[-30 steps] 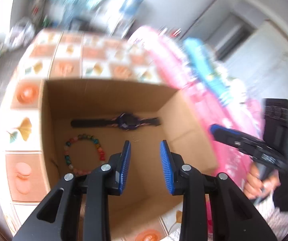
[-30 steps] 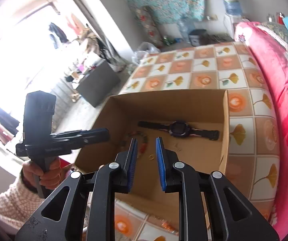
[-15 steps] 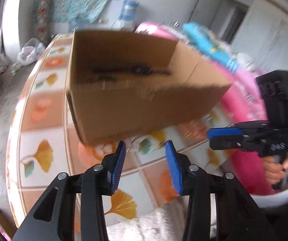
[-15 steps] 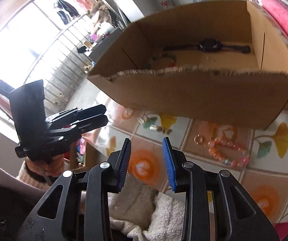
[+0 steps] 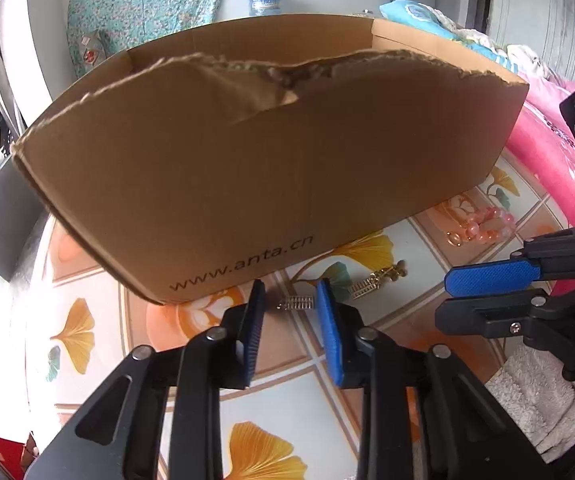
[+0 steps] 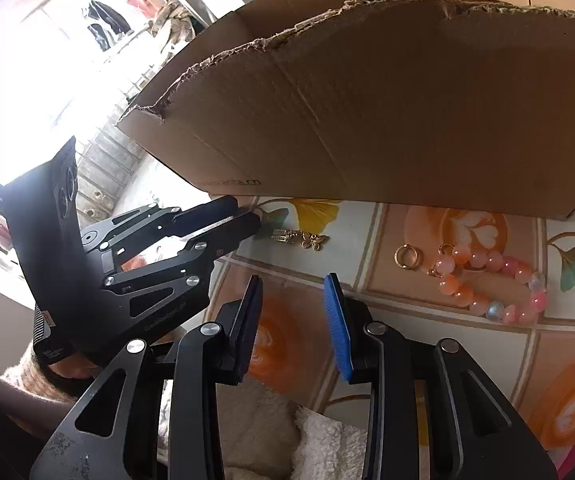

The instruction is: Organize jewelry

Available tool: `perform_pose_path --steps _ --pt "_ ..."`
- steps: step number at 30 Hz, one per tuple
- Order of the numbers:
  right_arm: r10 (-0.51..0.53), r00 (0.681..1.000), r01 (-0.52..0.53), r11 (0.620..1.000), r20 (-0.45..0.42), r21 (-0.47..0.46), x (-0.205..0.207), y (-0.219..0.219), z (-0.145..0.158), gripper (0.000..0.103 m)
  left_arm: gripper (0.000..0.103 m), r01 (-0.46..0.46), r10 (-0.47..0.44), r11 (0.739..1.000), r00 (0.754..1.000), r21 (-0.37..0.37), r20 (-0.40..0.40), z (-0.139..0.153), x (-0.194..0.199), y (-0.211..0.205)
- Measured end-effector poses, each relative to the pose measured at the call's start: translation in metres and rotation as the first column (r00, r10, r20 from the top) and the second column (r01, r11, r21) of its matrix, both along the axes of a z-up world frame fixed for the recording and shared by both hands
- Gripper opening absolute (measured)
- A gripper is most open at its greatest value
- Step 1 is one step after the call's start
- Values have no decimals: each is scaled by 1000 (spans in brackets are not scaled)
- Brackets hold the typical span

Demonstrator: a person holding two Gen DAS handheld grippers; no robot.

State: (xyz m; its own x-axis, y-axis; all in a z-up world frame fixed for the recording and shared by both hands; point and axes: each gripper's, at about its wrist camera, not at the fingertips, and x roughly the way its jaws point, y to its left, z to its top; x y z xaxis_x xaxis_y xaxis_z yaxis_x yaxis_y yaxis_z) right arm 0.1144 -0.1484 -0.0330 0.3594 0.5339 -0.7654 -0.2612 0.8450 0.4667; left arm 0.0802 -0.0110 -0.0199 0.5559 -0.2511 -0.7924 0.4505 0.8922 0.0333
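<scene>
my left gripper (image 5: 290, 304) sits low in the centre of the left wrist view, its jaws closing around a small silver ladder-shaped earring (image 5: 295, 303) that lies on the patterned cloth (image 5: 87, 332) just below the cardboard box (image 5: 271, 168); the pads are not pressing on it yet. a second gold earring (image 5: 375, 282) with a butterfly charm lies just to the right of it. in the right wrist view my right gripper (image 6: 293, 300) hovers lower centre with its fingers apart and nothing between them. the pink bead bracelet (image 6: 491, 284) rests at the right of that frame, a gold ring (image 6: 406, 257) just beside it on the left. the box fills the upper half of both views.
</scene>
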Motion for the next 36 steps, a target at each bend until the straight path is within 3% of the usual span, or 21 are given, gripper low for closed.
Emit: perform_pose_path --steps 4,14,19,30,36 --pt "-5 1000 5 1000 0 0 -4 -4 -2 32 14 10 -10 1000 1000 7 3 -1 -2 -4" --pt "-11 999 10 1000 30 18 -6 -15 -1 32 14 -41 40 998 999 -52 -18 7 6 14" --pt "40 996 -42 999 80 29 -16 -17 9 32 14 -90 90 994 996 -61 -4 13 4 30" --pt "169 982 -168 986 84 -21 -4 -8 2 32 14 -161 160 985 987 -55 -18 6 0 32" --pt "147 986 -143 988 73 -62 12 -13 2 28 14 -165 163 984 986 -67 -24 3 -3 37"
